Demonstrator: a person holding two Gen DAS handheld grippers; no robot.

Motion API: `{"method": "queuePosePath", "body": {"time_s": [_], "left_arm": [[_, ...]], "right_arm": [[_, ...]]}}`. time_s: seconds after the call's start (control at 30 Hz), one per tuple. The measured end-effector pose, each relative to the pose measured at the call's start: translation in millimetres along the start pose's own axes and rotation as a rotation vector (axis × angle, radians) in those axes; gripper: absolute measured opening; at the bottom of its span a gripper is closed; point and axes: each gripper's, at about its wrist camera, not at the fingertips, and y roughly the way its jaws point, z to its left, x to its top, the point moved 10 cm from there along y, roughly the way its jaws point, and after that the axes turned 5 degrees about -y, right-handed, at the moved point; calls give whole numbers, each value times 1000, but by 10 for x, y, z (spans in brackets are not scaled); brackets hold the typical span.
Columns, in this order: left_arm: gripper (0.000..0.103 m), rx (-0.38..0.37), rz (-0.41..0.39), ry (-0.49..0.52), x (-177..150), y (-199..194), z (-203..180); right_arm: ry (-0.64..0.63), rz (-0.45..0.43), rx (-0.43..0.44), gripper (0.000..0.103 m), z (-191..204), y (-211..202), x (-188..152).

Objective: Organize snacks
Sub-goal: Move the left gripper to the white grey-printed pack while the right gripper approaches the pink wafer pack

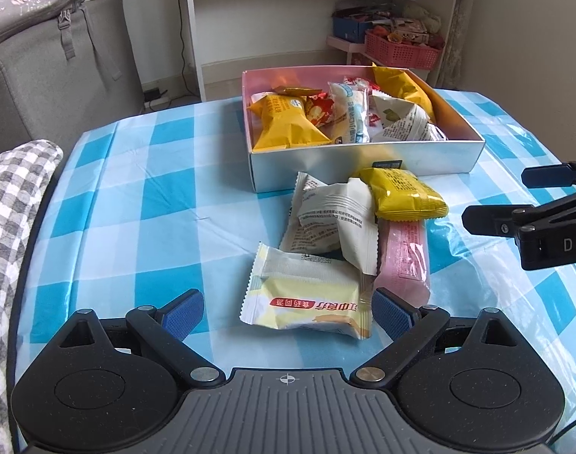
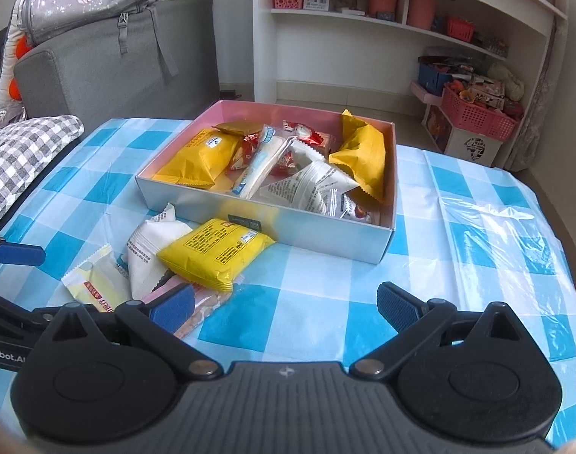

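Observation:
A silver box with a pink inside [image 1: 363, 160] [image 2: 326, 236] holds several snack packs. In front of it lies a loose pile: a pale yellow pack [image 1: 307, 299] [image 2: 95, 280], white packs [image 1: 333, 219] [image 2: 151, 249], a bright yellow pack [image 1: 405, 193] [image 2: 216, 253] and a pink pack [image 1: 405, 261] [image 2: 201, 302]. My left gripper [image 1: 288, 312] is open, its fingers on either side of the pale yellow pack's near end. My right gripper [image 2: 286, 310] is open and empty, low over the cloth right of the pile, its left finger [image 2: 172, 308] over the pink pack. It also shows in the left wrist view [image 1: 494, 198].
The table has a blue and white checked cloth [image 1: 136, 208] [image 2: 458, 208]. A grey checked cushion [image 1: 11, 196] [image 2: 19, 155] lies at its left edge. A grey sofa [image 2: 110, 60] and white shelves [image 2: 401, 38] with pink baskets stand behind.

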Motion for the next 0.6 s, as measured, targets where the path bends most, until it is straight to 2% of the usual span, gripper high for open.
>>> {"method": "queuePosePath", "body": {"time_s": [0.2,0.43,0.6], "left_arm": [[97,0,-20,-94,74,86,126],[96,47,12,-115,58,154,294],[95,33,18,-103,29,129,340]], "right_arm": [[41,29,50,103,134,121,-3],[114,79,109,101,278,298,-38],[65,101,106,97,393,382,-86]]}}
